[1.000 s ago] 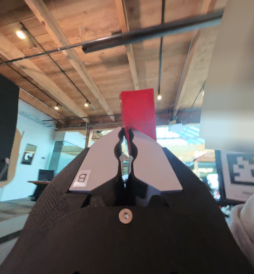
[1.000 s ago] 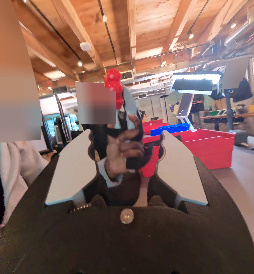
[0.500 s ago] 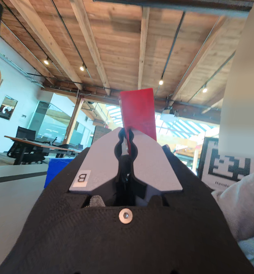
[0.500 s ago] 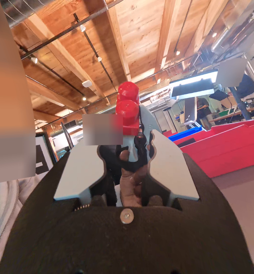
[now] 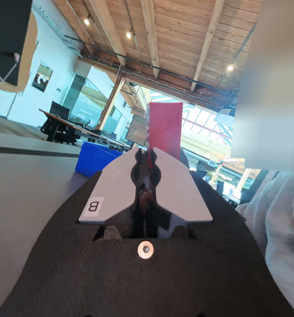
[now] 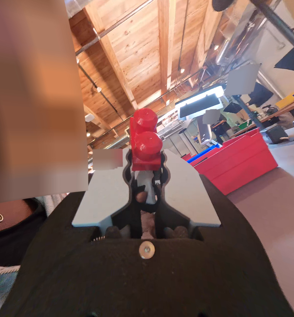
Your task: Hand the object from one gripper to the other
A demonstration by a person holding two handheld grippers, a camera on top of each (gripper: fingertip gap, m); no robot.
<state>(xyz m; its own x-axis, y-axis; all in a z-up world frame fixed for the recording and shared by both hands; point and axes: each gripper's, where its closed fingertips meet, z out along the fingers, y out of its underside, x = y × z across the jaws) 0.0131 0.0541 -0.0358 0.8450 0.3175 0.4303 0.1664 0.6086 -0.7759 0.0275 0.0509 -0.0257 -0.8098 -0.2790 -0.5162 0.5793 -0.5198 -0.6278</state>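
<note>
A red toy brick (image 5: 165,127) stands upright out of my left gripper (image 5: 146,150), which is shut on its lower end. In the right wrist view the same brick (image 6: 146,137) shows its two round studs facing the camera. My right gripper (image 6: 146,151) has its jaws closed in against the sides of the brick's base. The left gripper's grey fingers (image 6: 146,183) show just below the brick, between the right gripper's jaws, with a hand behind them. Both grippers are raised in the air and tilted up toward the wooden ceiling.
A blue bin (image 5: 94,159) sits on the grey table to the left. Red bins (image 6: 245,163) and a blue bin (image 6: 206,151) stand on the table to the right. The person's grey sleeve (image 5: 271,223) is close on the right. Desks and chairs (image 5: 65,123) stand far back. Both grippers' tips are close together, under 4 cm apart.
The right gripper has come up to the brick and its jaws have narrowed from wide open to closed around the brick's base. The left gripper has tilted down and kept its hold.
</note>
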